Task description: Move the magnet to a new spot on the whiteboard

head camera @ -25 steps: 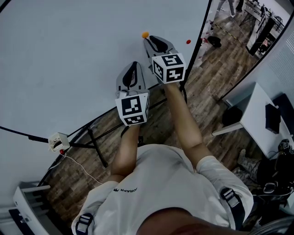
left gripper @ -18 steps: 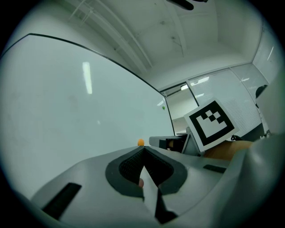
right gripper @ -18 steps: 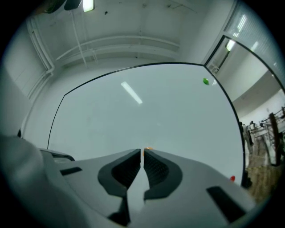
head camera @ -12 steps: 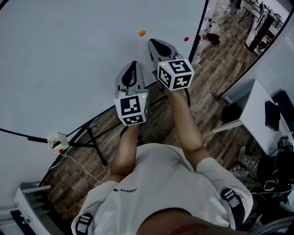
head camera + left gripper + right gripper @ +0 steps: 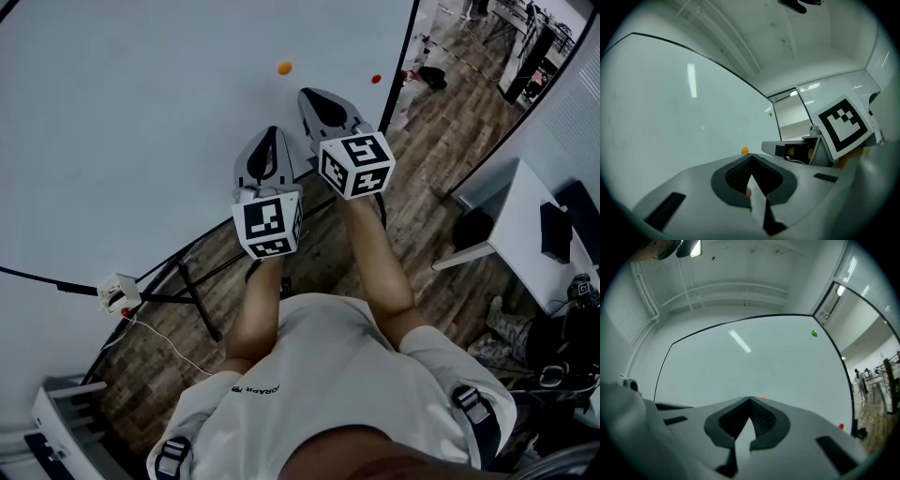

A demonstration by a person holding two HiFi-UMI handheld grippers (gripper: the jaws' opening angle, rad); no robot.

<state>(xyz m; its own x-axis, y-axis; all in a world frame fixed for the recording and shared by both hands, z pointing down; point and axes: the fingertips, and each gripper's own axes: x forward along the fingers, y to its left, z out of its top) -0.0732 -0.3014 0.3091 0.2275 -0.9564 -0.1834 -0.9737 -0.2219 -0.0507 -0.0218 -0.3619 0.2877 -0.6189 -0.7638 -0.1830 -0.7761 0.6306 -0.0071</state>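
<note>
Head view shows the orange magnet [image 5: 284, 67] stuck on the whiteboard [image 5: 141, 122], toward its right edge. The right gripper [image 5: 303, 92] and left gripper [image 5: 270, 132] hover off the whiteboard, both with jaws pressed together and empty. Small, light, rigid and likely slick, the magnet is best pinched across its rim. The whiteboard is smooth and glossy; a wood floor [image 5: 441, 141] lies beside it.

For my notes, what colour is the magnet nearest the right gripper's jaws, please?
Orange: the magnet shows best in the head view.

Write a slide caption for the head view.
Right gripper, shut and empty, just short of orange magnet on whiteboard.
</note>
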